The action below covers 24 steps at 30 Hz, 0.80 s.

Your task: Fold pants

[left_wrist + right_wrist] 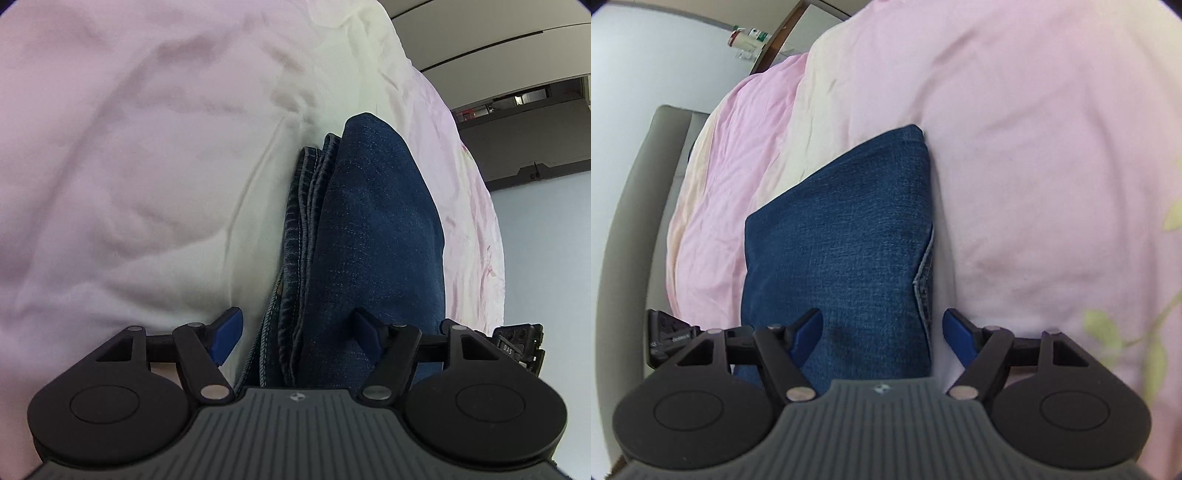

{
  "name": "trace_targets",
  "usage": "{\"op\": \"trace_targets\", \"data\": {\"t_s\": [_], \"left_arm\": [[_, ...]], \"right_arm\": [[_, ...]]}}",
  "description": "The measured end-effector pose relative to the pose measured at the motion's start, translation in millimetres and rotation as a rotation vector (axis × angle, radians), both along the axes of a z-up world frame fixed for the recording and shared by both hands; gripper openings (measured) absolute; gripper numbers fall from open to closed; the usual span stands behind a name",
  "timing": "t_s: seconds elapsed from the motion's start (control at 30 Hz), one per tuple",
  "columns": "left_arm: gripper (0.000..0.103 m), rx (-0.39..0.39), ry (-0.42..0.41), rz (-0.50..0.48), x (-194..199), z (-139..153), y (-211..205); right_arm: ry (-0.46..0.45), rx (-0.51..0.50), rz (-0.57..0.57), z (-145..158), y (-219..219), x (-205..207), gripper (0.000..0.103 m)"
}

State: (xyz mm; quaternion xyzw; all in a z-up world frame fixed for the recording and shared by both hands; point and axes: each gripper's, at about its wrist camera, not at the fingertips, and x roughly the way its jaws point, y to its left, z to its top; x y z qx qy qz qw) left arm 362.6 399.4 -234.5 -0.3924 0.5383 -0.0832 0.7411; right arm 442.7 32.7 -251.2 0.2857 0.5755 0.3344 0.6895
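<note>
On a bed spread with a pale pink, creased cotton sheet [129,166], a pair of dark blue denim pants [369,229] lies folded into a compact, thick bundle, and the two hand-held grippers hang just above its near end. The black left gripper with blue finger pads [297,330] stands with its jaws spread wide, one pad over the sheet and the other over the denim, pinching nothing. The matching black right gripper [882,328] is likewise spread, its pads straddling the bundle's stitched right edge without pressing on it. Open jaws on both sides suggest the cloth has been let go so the fold can settle under its own weight (a judgement, not something seen).

The pants [842,236] show a smooth, evenly woven top face with squared far corners. Along one side, several hemmed layers stack up with pale contrast stitching, slightly fanned rather than flush. A small flap of seam pokes out at the edge in the right wrist view. The bundle looks close to finished; the fanned edges may want a last tidy.
</note>
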Motion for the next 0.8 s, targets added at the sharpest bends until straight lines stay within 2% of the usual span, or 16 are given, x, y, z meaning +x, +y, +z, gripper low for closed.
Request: {"op": "trace_targets", "data": {"t_s": [0.1, 0.2, 0.33, 0.47, 0.53, 0.63, 0.67, 0.73, 0.8], "left_arm": [[0.077, -0.020, -0.022, -0.024, 8.8, -5.8, -2.2], [0.068, -0.047, -0.039, -0.044, 15.8, -9.7, -1.2], [0.062, -0.050, -0.049, -0.035, 20.4, -13.4, -4.3], [0.056, 0.006, -0.057, -0.025, 19.2, -5.5, -14.7], [0.049, 0.055, -0.074, -0.038, 16.6, 3.2, -18.3], [0.042, 0.119, -0.089, -0.039, 12.6, 17.7, -26.7], [0.040, 0.130, -0.093, -0.042, 11.4, 22.0, -28.2], [0.034, 0.133, -0.099, -0.045, 8.6, 30.1, -28.7], [0.033, 0.150, -0.105, -0.050, 5.6, 37.5, -31.7]], "right_arm": [[0.014, 0.040, -0.003, -9.7, 2.3, 3.1, 0.065], [0.019, 0.060, 0.001, -16.7, 3.6, 7.7, 0.060], [0.034, 0.101, -0.005, -26.1, 2.8, 8.5, 0.049], [0.037, 0.114, -0.035, -30.6, 5.9, 5.9, 0.045], [0.024, 0.101, -0.036, -26.8, 5.7, 2.9, 0.040], [0.002, 0.077, -0.035, -15.1, 6.9, 0.2, 0.034], [-0.006, 0.069, -0.036, -10.6, 7.6, -0.6, 0.033], [-0.024, 0.058, -0.032, -0.2, 9.1, -1.1, 0.024], [-0.032, 0.059, -0.024, 12.5, 9.6, -2.4, 0.020]]}}
